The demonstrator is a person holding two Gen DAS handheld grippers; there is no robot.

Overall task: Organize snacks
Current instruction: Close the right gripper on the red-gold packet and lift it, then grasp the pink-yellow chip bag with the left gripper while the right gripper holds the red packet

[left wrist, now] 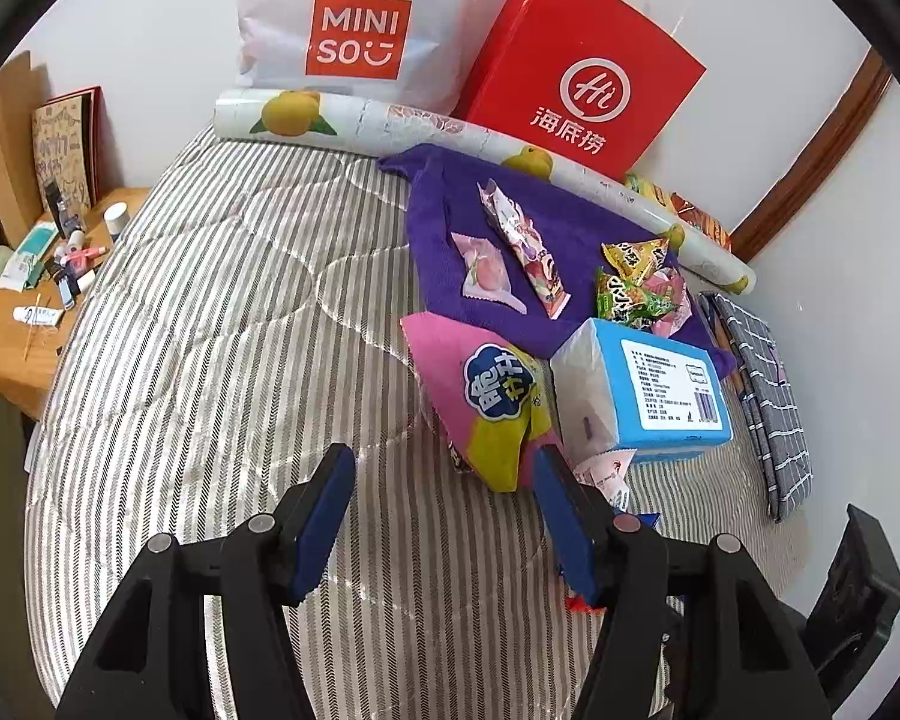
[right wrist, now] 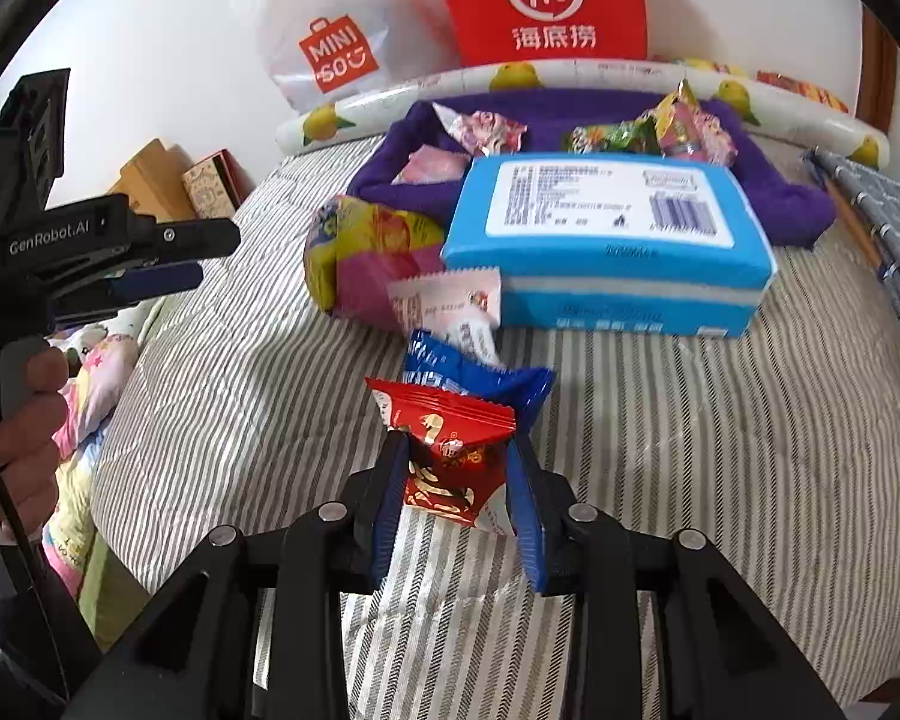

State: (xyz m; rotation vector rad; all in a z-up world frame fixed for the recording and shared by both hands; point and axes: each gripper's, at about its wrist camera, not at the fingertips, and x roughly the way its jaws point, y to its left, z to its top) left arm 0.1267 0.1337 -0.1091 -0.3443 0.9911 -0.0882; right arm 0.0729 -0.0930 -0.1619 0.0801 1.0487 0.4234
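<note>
My right gripper (right wrist: 455, 456) is shut on a red snack packet (right wrist: 450, 453) just above the striped bed (right wrist: 690, 450). A blue packet (right wrist: 480, 378) and a white packet (right wrist: 450, 300) lie just beyond it. A pink-and-yellow snack bag (left wrist: 486, 402) lies by a blue tissue pack (left wrist: 660, 396). Several small snacks (left wrist: 510, 246) lie on a purple towel (left wrist: 444, 234). My left gripper (left wrist: 444, 468) is open and empty over the bed, near the pink-and-yellow bag; it also shows in the right wrist view (right wrist: 150, 264).
A white Miniso bag (left wrist: 354, 24) and a red paper bag (left wrist: 582, 72) lean on the wall behind a rolled lemon-print sheet (left wrist: 390, 120). A grey checked cloth (left wrist: 762, 384) lies at the right. A wooden desk (left wrist: 24, 324) with clutter stands at the left.
</note>
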